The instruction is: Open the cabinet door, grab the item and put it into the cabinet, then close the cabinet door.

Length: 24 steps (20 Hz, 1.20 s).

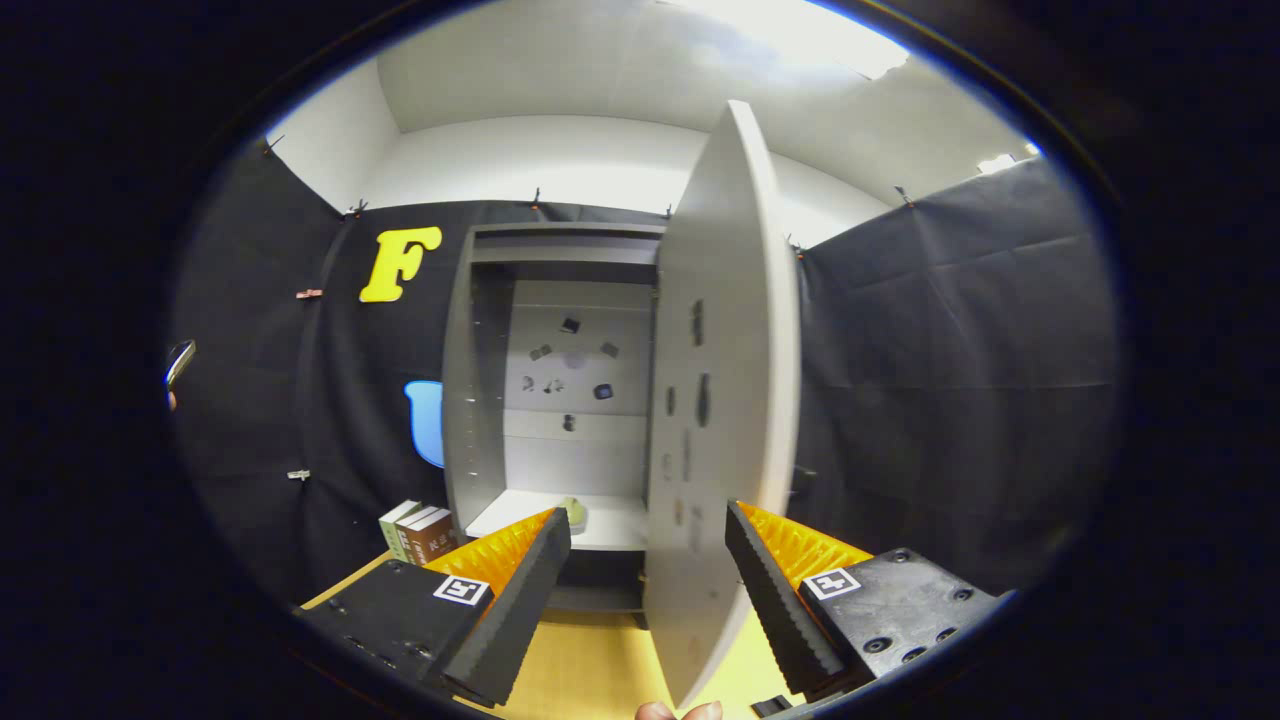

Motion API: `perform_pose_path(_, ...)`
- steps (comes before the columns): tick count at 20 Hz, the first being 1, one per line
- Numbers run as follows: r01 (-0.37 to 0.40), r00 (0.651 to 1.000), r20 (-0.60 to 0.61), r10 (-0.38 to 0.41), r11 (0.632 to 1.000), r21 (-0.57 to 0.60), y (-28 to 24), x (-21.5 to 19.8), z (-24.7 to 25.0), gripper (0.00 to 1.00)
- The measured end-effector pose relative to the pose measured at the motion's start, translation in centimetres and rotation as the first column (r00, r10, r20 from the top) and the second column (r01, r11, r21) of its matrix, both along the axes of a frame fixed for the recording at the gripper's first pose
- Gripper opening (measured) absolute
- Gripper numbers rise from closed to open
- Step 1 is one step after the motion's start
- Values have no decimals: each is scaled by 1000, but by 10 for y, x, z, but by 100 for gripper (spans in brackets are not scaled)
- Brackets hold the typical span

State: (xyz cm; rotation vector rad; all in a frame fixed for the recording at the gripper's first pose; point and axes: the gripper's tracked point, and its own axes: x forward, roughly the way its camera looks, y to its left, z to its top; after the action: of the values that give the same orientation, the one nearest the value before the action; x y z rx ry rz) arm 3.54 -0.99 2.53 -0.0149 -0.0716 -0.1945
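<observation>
The tool (pixel 648 560) hangs open, gripping nothing, the cabinet door's (pixel 720 400) edge standing between its fingers; beyond the left finger, a small greenish item (pixel 574 514), seemingly, rests on the cabinet's (pixel 500 400) shelf; books (pixel 418 532) stand on the counter (pixel 590 665).

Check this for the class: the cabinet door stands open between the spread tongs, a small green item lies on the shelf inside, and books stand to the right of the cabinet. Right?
One slip. The books stand to the left of the cabinet, as the gripper view shows. The door is open between the spread tongs, and the small green item lies on the shelf.
</observation>
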Motion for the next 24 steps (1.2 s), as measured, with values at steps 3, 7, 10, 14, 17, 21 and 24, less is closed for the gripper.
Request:
perform_pose_path(3,104,994,-29,-103,994,15,-53,-14,-10,98)
perform_pose_path(7,232,971,-60,-231,973,11,-118,-22,-27,98)
perform_pose_path(10,282,957,-68,-280,959,13,-150,-15,-33,98)
perform_pose_path(14,278,957,-81,-277,961,-5,-164,7,-40,98)
perform_pose_path(17,256,962,-94,-255,967,-8,-161,23,-46,98)
perform_pose_path(21,210,972,-105,-208,978,8,-145,38,-50,98)
perform_pose_path(24,214,973,-94,-213,977,0,-141,40,-45,96)
